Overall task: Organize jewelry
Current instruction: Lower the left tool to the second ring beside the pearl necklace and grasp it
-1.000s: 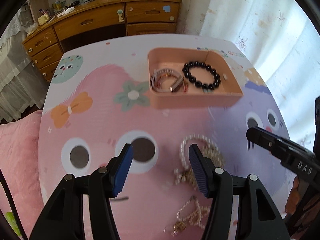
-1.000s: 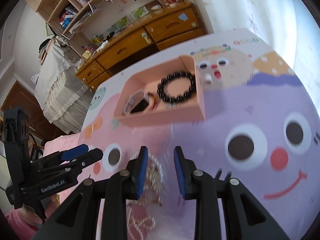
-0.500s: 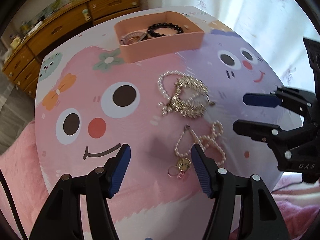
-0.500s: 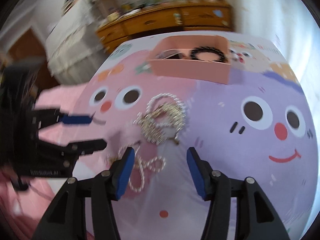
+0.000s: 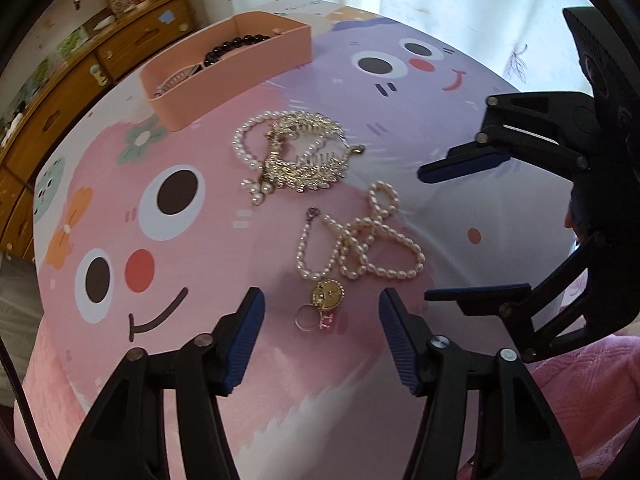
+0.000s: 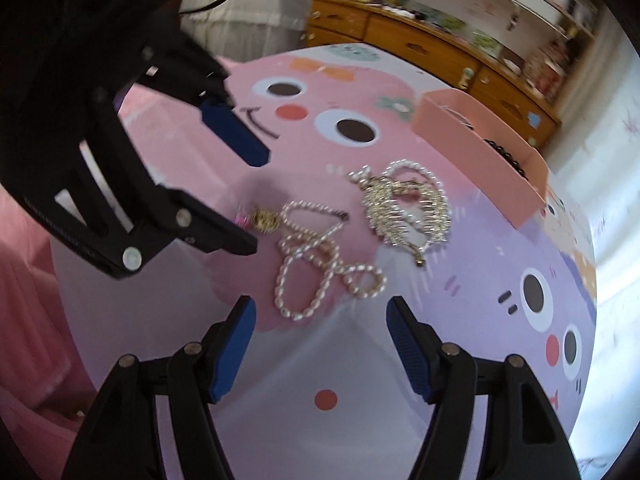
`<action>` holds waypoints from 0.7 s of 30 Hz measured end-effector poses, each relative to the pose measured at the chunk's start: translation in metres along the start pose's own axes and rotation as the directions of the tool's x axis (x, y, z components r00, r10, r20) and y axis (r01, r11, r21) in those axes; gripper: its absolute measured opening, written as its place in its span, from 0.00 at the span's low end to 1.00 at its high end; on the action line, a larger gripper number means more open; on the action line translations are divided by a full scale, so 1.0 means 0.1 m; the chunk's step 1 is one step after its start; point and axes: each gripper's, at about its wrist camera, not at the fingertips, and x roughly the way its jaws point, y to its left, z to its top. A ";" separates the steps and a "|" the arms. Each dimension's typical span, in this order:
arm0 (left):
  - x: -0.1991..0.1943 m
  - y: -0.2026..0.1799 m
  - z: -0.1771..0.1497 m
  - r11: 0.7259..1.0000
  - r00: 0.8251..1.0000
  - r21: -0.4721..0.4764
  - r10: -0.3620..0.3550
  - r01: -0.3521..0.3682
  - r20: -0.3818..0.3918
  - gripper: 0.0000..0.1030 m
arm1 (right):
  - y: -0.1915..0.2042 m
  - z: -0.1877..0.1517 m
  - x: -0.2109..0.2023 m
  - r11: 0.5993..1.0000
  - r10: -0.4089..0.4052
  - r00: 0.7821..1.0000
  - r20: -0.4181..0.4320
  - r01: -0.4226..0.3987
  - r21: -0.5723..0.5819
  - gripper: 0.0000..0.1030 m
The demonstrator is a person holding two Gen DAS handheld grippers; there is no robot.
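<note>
Cartoon-print table (image 5: 400, 92) w/ pearl necklace (image 5: 360, 240), peach tray (image 5: 240, 76). Left gripper (image 5: 322, 332) closing, right gripper (image 6: 320, 344) opening; both empty. No legible writing.

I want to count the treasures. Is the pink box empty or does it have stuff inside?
Not empty. The pink box already holds a black bead bracelet and some paler jewelry at its other end; exactly how many pieces cannot be told.

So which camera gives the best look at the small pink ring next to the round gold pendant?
The left wrist view: the small pink ring lies sharp and unobstructed just below the round gold pendant, between the left gripper's fingers. The right wrist view shows only a blurred pink speck beside the pendant, at the left gripper's fingertip.
</note>
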 end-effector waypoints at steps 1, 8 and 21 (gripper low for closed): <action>0.02 -0.01 -0.01 1.000 1.000 0.008 -0.002 0.003 -0.006 0.47 | 0.02 0.00 0.01 1.000 -0.004 1.000 0.001 0.004 -0.014 0.66; 0.13 0.06 -0.08 1.000 0.999 0.003 -0.016 0.016 -0.032 0.34 | 0.00 0.03 0.08 0.999 0.021 1.000 0.014 -0.021 -0.030 0.66; 0.08 0.16 -0.14 0.998 0.998 -0.017 -0.057 0.056 -0.022 0.19 | -0.08 0.15 0.18 0.997 0.081 0.997 0.007 -0.081 0.012 0.65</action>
